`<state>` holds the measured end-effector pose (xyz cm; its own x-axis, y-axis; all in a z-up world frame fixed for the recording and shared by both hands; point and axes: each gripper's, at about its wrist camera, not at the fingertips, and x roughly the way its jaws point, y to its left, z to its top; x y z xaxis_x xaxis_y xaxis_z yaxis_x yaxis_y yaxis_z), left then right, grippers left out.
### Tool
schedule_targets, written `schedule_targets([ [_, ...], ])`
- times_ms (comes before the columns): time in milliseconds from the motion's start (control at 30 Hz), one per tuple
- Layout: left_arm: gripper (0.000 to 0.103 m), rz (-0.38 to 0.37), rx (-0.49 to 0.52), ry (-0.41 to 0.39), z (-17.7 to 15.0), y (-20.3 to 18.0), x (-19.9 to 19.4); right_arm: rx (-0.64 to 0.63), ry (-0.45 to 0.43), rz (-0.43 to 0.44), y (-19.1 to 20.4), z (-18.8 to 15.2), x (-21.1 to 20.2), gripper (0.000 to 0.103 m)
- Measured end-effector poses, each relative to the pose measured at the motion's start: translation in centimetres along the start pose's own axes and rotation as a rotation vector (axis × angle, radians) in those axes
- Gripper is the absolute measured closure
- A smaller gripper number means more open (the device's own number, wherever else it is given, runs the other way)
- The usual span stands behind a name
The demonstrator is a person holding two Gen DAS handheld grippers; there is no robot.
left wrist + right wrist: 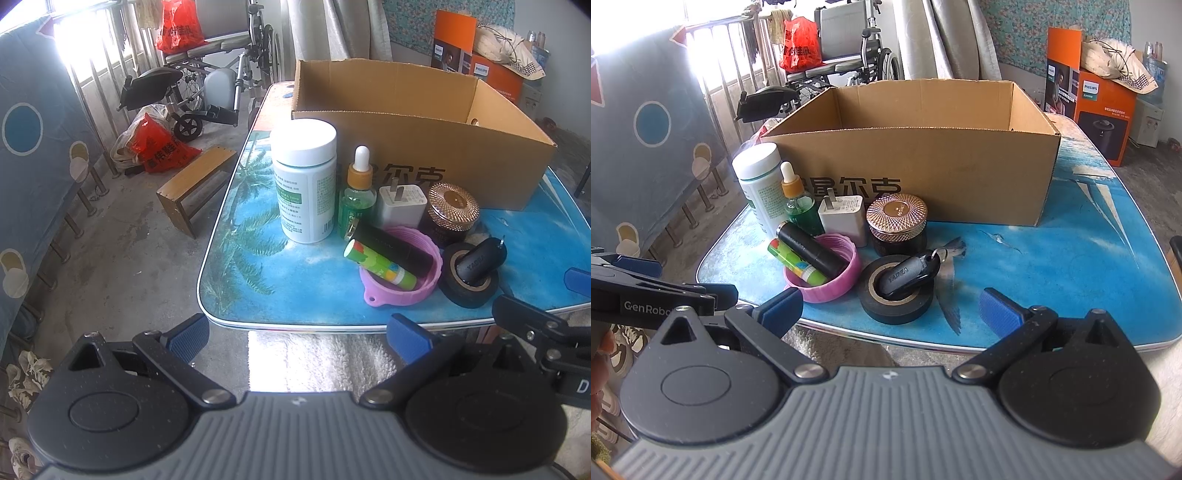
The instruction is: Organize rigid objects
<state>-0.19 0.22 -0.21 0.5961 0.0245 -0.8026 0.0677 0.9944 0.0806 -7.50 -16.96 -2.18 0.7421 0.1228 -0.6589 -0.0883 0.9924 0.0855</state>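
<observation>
Both grippers hover short of the near table edge [1071, 343], nothing grasped. Left gripper [299, 338]: fingers spread, empty. Right gripper [892, 310]: likewise released.

Items cluster in front of the cardboard box [916, 162], left to right:
- white pill bottle [306, 184], upright, at the far left
- green dropper bottle [356, 195], just beside it
- white charger plug [400, 206], prongs up
- dark jar with a copper lid [452, 210]

Front row:
- pink lid [402, 273], inverted, cradling a black tube [391, 249] and a green patterned stick [380, 266]
- black tape roll [469, 284] with a YADEA key fob [478, 260] propped in its core

The box appears empty, presumably the destination. Judged stage: start; no item moved in yet.
</observation>
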Motion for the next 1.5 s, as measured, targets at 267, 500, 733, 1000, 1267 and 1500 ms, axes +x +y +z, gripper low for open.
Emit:
schedule_targets([
  [267, 0.0, -0.001, 0.0, 0.001, 0.0, 0.0, 0.0, 0.0, 0.0, 0.0, 0.0, 0.0, 0.0, 0.001],
  [500, 0.0, -0.001, -0.001, 0.006, -0.1, 0.1, 0.2, 0.0, 0.004, 0.001, -0.1, 0.0, 0.1, 0.001],
  [733, 0.0, -0.003, 0.004, 0.015, 0.3, -0.1, 0.8, 0.002, 0.006, 0.001, -0.2, 0.0, 0.3, 0.001],
  [1000, 0.0, -0.07, 0.035, -0.057, 0.6, -0.3, 1.1, -0.05, -0.108, 0.028, -1.6, 2.2, -0.4, 0.001],
  [1267, 0.007, -0.206, 0.063, -0.144, 1.0, -0.8, 2.2, -0.178, -0.201, 0.225, -1.2, 6.2, -0.9, 0.002],
  [1500, 0.026, -0.257, 0.076, -0.1, 1.2, -1.2, 4.0, -0.247, -0.11, 0.38, 0.8, 7.6, 1.3, 0.019],
])
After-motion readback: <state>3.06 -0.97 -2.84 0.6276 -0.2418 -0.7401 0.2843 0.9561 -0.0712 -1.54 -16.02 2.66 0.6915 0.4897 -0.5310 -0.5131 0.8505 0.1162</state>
